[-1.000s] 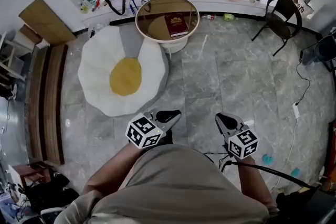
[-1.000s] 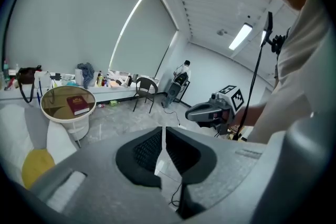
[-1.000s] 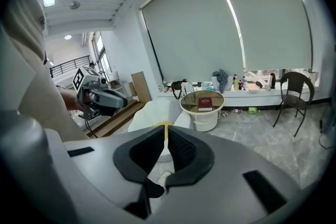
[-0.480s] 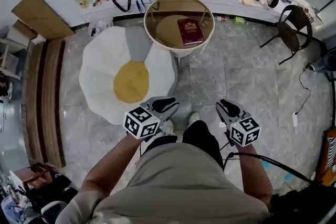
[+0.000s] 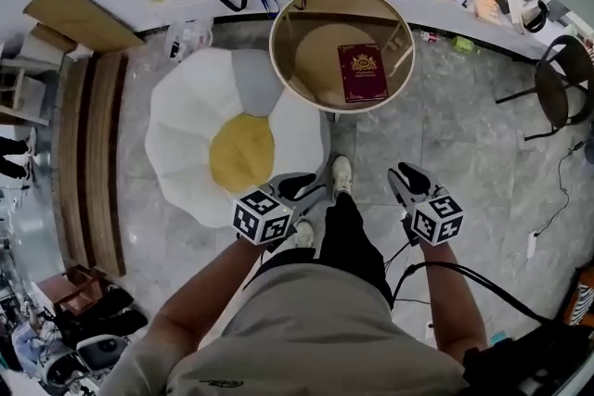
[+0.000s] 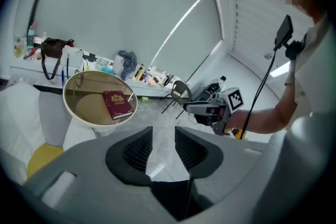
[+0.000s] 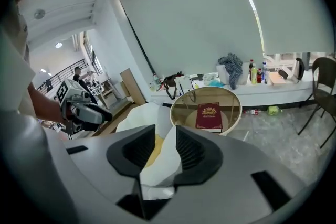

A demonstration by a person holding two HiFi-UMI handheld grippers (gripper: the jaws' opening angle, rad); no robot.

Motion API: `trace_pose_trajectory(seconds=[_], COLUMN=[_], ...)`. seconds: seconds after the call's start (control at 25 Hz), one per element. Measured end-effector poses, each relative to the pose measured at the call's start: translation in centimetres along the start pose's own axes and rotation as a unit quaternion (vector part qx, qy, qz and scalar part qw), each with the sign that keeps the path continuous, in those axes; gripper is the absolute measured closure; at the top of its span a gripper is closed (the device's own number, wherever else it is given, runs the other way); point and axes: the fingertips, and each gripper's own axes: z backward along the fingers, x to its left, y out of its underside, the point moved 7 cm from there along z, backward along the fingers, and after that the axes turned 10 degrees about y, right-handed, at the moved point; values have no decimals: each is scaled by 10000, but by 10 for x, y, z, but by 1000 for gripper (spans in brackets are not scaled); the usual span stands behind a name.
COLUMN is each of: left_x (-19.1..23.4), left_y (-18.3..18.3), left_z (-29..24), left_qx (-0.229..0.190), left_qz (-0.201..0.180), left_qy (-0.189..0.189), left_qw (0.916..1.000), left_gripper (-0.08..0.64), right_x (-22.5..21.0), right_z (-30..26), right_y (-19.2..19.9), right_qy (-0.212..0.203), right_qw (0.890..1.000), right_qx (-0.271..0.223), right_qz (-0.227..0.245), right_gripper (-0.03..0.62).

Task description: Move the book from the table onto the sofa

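A dark red book with gold print lies on the round glass-topped table, right of its middle; it also shows as the book and the book in the two gripper views. The white egg-shaped sofa with a yellow centre sits on the floor left of the table. My left gripper and right gripper hang over the floor, well short of the table. Both sets of jaws are opening and hold nothing. My left gripper and right gripper show a clear gap.
A long white counter cluttered with a black bag, bottles and cloth runs behind the table. A black chair stands at the right. Wooden boards lie along the left. A black cable trails from my right gripper.
I have walked toward the table; book, table and sofa sit closer in the head view. Both grippers moved forward with me, and their jaws went from shut to open.
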Motion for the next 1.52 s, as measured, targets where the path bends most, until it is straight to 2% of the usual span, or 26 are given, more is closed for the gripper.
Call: trace_pose_trajectory(seconds=[0.28,0.56,0.72,0.84,0.96,1.08,1.36,1.52], left_x=[100,205,258,296,331,364,403,409], left_y=[-50,-73,-72,-62,-54,-54,-40,-32], left_z=[-95,-170,-207,-231,-249,-263,-295,-305], left_qx=[106,75,146,350,544,522,311,353], left_qz=[402,990,1176,1277,1297,1386,1727,1823], left_qy=[-230,-497,-579,-621,-659,-717,-771,-635], left_qw=[9989,9938,9913,9893,9879,9864,9815,9806], left_gripper=[423,411,407,396,387,379,375,365], right_x=[-125,-196,-223,-237,-248,-258,-275,-276], right_z=[-130,-241,-294,-330,-363,-387,-414,-418], right_y=[-25,-16,-9,1,11,15,32,34], right_qy=[-80,-275,-380,-439,-452,-447,-706,-766], right_qw=[9961,9904,9867,9809,9779,9765,9678,9628], right_qx=[479,990,1113,1214,1309,1287,1279,1228], right_qz=[-734,-929,-1126,-1452,-1568,-1667,-2052,-2283], right_gripper=[440,436,436,431,430,426,427,428])
